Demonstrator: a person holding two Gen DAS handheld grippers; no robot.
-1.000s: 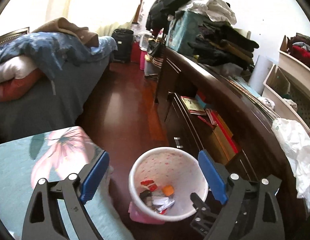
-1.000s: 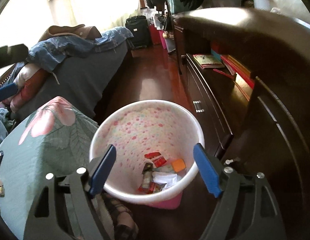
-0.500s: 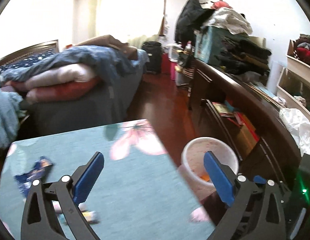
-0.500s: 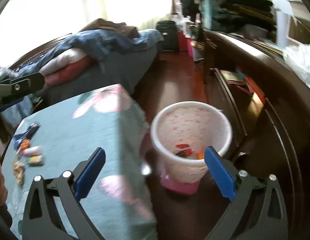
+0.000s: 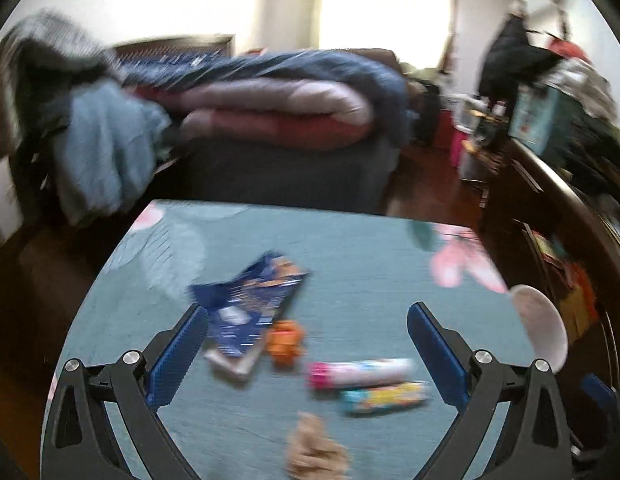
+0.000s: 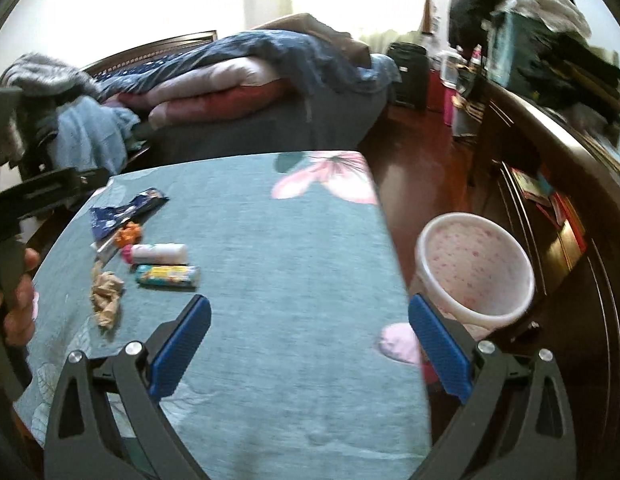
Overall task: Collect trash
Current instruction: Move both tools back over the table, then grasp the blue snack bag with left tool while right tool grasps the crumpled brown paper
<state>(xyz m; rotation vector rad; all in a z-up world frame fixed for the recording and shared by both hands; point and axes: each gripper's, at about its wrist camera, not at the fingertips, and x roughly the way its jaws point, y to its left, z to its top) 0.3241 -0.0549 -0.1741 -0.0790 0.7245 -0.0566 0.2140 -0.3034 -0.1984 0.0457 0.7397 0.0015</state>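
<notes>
Five scraps lie clustered on the teal tabletop (image 6: 270,264): blue wrapper (image 6: 122,212), orange piece (image 6: 128,234), pink-capped tube (image 6: 158,254), colourful packet (image 6: 168,275), crumpled tissue (image 6: 106,296). Left hand-held gripper (image 5: 308,354) and right hand-held gripper (image 6: 310,346) gape empty; the wastebasket (image 6: 476,268) stands right.

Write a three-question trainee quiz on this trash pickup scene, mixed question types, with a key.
1. True or false: the left gripper is shut on the dark blue wrapper.
2. Which lies closest to the crumpled tan paper? A) pink-capped tube B) colourful packet C) wastebasket
3. Fill in: the wastebasket stands on the ___, beside the teal cloth.

Key: 1 false, both the left gripper and the right gripper are open and empty; 2 B; 3 floor.
</notes>
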